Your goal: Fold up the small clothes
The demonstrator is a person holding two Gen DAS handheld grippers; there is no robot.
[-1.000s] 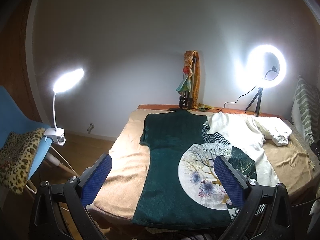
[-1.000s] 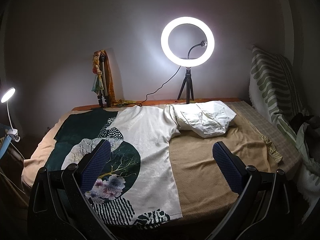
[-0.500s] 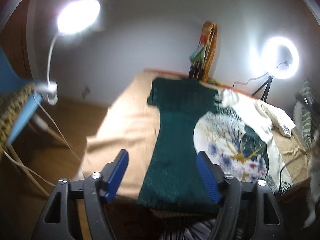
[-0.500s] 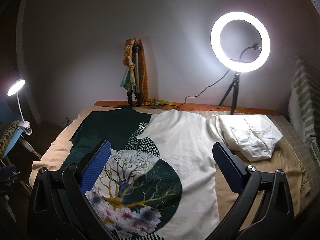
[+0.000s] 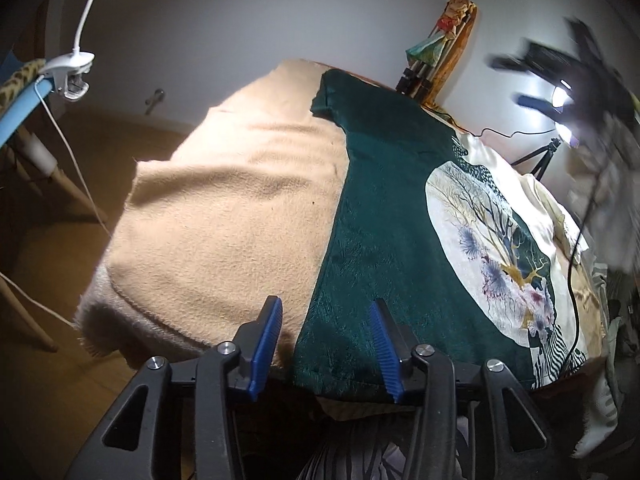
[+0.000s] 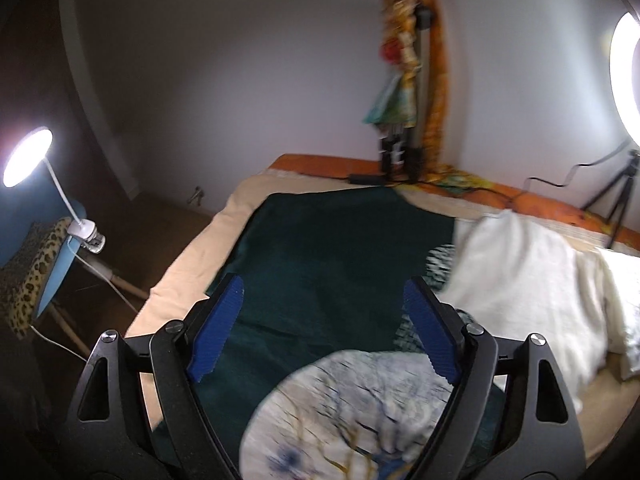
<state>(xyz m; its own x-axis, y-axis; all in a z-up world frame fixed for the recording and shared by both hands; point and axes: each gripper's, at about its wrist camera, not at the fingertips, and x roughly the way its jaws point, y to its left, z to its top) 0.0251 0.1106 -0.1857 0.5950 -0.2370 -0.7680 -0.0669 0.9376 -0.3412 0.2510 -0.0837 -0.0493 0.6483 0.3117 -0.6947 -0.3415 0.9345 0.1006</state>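
Observation:
A small shirt [image 5: 392,216], dark green on its left half and cream on its right with a round tree print, lies flat on a tan blanket [image 5: 224,216]. My left gripper [image 5: 326,344] is open and empty, low over the shirt's near left hem corner. My right gripper [image 6: 320,328] is open and empty above the green upper part of the shirt [image 6: 332,256]. The right gripper also shows in the left wrist view [image 5: 560,80] as a blurred dark shape above the shirt's far end.
A folded cream garment [image 6: 624,300] lies at the right of the table. A doll on a stand [image 6: 404,92] and a ring light on a tripod [image 6: 624,68] stand at the back. A clip lamp [image 5: 72,68] on a blue chair stands to the left.
Both grippers moved forward and down towards the shirt. The left one narrowed its opening and reached the near hem. The right one swung left over the green half.

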